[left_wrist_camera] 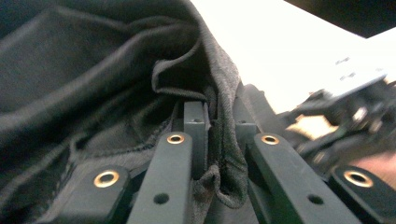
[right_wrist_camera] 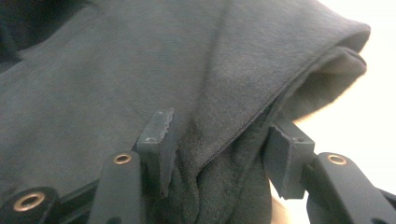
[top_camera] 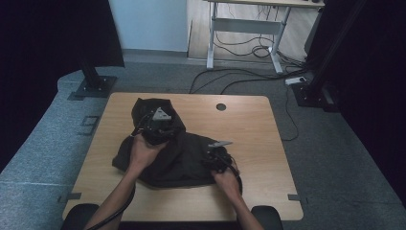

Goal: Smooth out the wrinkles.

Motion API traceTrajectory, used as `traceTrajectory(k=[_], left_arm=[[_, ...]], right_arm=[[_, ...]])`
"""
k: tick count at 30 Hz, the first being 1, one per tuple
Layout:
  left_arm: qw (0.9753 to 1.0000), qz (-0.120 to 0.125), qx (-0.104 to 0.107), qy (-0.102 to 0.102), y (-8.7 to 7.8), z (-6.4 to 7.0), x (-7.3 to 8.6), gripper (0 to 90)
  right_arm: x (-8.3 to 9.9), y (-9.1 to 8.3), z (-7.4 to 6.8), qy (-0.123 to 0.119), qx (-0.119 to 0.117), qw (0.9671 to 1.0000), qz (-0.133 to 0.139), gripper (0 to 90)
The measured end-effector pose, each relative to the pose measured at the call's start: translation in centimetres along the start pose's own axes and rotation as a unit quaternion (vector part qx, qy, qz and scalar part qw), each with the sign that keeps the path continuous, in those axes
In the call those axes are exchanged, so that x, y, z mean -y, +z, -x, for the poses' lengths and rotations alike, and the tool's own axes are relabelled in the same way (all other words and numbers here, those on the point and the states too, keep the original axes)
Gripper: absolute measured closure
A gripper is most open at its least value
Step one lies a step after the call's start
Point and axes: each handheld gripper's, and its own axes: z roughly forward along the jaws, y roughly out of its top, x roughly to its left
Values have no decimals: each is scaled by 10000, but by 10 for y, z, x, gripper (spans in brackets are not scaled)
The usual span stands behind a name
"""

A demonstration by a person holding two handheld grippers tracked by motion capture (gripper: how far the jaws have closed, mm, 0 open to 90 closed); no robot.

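Observation:
A dark grey garment [top_camera: 184, 160] lies bunched on the wooden table [top_camera: 253, 129]. My left gripper [top_camera: 155, 122] is over the garment's far left part. In the left gripper view its jaws [left_wrist_camera: 219, 119] are nearly together, with a hemmed edge of the cloth [left_wrist_camera: 93, 70] pinched between them. My right gripper [top_camera: 218, 152] is at the garment's near right side. In the right gripper view its jaws [right_wrist_camera: 222, 140] stand wide apart on either side of a thick fold of the cloth [right_wrist_camera: 93, 79]. The left gripper view shows the right gripper [left_wrist_camera: 355, 112] blurred, farther off.
A round cable hole [top_camera: 220, 106] sits near the table's far edge. Bare wood lies to the right and along the front. Beyond the table are a desk frame [top_camera: 249, 28], floor cables [top_camera: 249, 72] and two black stands [top_camera: 95, 81].

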Motion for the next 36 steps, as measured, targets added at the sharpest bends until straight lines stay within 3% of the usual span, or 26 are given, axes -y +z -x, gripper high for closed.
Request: traceTrajectory(k=[4, 6, 8, 10, 12, 14, 17, 23, 26, 30, 32, 36], left_arm=[[9997, -200, -25, 128, 13, 9, 5, 820], [9992, -350, -42, 189, 23, 13, 12, 820], [9988, -464, 23, 184, 33, 15, 22, 819], [9982, -570, 91, 168, 42, 18, 31, 819], [9973, -696, 123, 213, 53, 23, 38, 819], [9956, -856, 67, 370, 63, 32, 42, 818], [9924, -1084, -14, 583, 79, 46, 49, 816], [9864, -1424, -157, 809, 104, 60, 65, 795], [9877, -1377, -75, 738, 104, 60, 67, 755], [9895, -1295, 398, 512, 101, 55, 64, 548], [9907, -1189, 540, 385, 95, 54, 59, 454], [9939, -826, 679, 263, 72, 46, 40, 356]], right_arm=[[-17, 23, -35, -290, -296, 9991, 83, 446], [-22, 28, -43, -435, -478, 9979, 32, 384], [-22, 26, -38, -345, -685, 9970, 39, 349], [-19, 14, -25, -140, -762, 9967, 231, 349], [-15, -2, -9, 69, -668, 9969, 415, 348], [-10, -18, 8, 124, -478, 9974, 524, 346], [-2, -35, 30, 225, -181, 9983, 507, 336], [18, -40, 57, 367, 165, 9988, 286, 321], [24, -36, 61, 233, 322, 9991, 155, 305], [28, -29, 63, -5, 577, 9983, -34, 258], [30, -28, 63, -48, 641, 9979, 38, 225], [34, -27, 64, -30, 628, 9979, 175, 166]])
